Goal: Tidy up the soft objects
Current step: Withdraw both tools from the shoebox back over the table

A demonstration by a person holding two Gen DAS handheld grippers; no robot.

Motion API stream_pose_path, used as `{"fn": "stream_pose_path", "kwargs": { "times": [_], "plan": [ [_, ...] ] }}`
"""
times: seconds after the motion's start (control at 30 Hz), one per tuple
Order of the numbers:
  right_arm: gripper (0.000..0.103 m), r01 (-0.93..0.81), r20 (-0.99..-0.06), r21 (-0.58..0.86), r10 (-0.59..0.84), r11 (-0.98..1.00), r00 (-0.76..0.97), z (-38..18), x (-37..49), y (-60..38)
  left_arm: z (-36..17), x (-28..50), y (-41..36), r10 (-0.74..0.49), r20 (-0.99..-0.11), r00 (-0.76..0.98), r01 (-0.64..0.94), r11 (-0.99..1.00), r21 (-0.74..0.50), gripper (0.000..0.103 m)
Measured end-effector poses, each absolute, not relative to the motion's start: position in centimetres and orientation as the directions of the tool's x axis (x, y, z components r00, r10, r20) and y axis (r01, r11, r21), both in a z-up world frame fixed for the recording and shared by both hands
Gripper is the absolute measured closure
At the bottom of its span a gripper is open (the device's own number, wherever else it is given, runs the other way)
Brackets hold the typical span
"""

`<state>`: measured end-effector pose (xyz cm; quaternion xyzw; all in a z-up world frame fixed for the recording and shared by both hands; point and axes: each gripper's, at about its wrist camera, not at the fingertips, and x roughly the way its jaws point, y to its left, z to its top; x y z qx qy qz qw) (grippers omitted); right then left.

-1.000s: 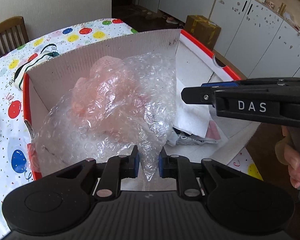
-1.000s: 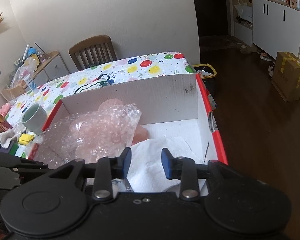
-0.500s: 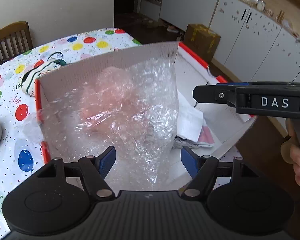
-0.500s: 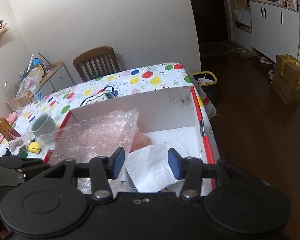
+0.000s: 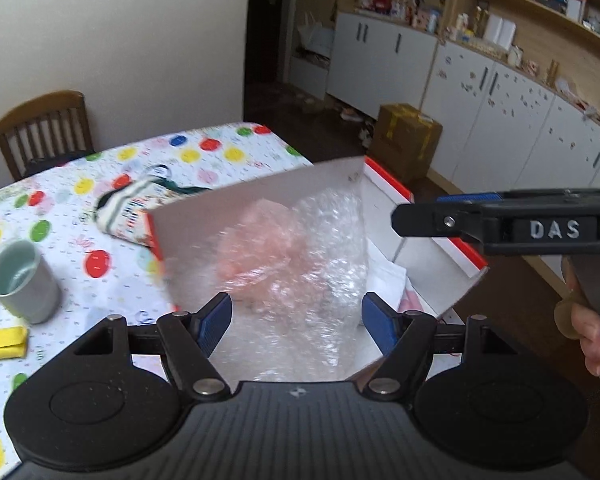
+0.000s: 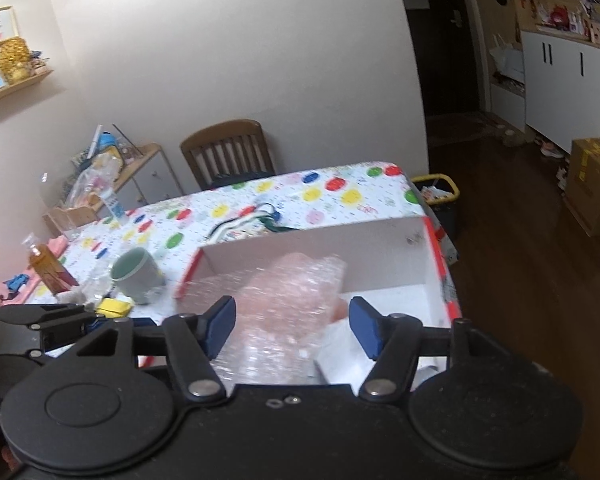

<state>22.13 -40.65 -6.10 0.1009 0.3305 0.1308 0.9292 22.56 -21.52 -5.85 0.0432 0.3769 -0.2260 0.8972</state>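
Observation:
A clear and pink bubble wrap bundle (image 5: 296, 256) lies in a white cardboard box with red edges (image 5: 380, 172) on the table; it also shows in the right wrist view (image 6: 292, 300), in the same box (image 6: 436, 264). White paper (image 6: 340, 360) lies beside it in the box. My left gripper (image 5: 296, 320) is open and empty, held above the box's near side. My right gripper (image 6: 292, 324) is open and empty above the box; it shows from the side in the left wrist view (image 5: 500, 224).
A grey-green mug (image 5: 22, 280), a yellow sponge (image 5: 2, 342) and a folded striped cloth (image 5: 136, 204) lie on the balloon-print tablecloth (image 5: 204, 156). A wooden chair (image 6: 228, 152) stands behind the table. A brown carton (image 5: 408, 136) sits on the floor.
My left gripper opened and let go of the bubble wrap, which now lies in the box. My right gripper opened wider. Both grippers rose and drew back from the box.

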Motion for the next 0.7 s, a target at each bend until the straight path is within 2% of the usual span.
{"fn": "stream_pose_path", "kwargs": {
  "times": [0.17,0.23,0.3,0.7],
  "plan": [
    [0.037,-0.207,-0.56,0.274,0.331,0.939,0.76,-4.7,21.4,-38.5,-4.3,21.7,-18.3,-0.373,-0.654,0.658,0.413,0.905,-0.1,0.031],
    [0.029,-0.215,-0.551,0.275,0.337,0.937,0.764,-4.2,21.1,-37.6,-3.8,21.5,-16.9,-0.368,-0.641,0.674,0.402,0.91,-0.1,0.031],
    [0.029,-0.22,-0.544,0.273,0.339,0.936,0.768,-3.8,20.9,-36.5,-3.4,21.3,-15.4,-0.362,-0.634,0.684,0.385,0.917,-0.108,0.026],
    [0.02,-0.269,-0.527,0.278,0.381,0.922,0.76,-2.7,20.4,-28.1,-2.3,20.8,-5.1,-0.341,-0.599,0.725,0.317,0.937,-0.15,0.017]
  ]
}}
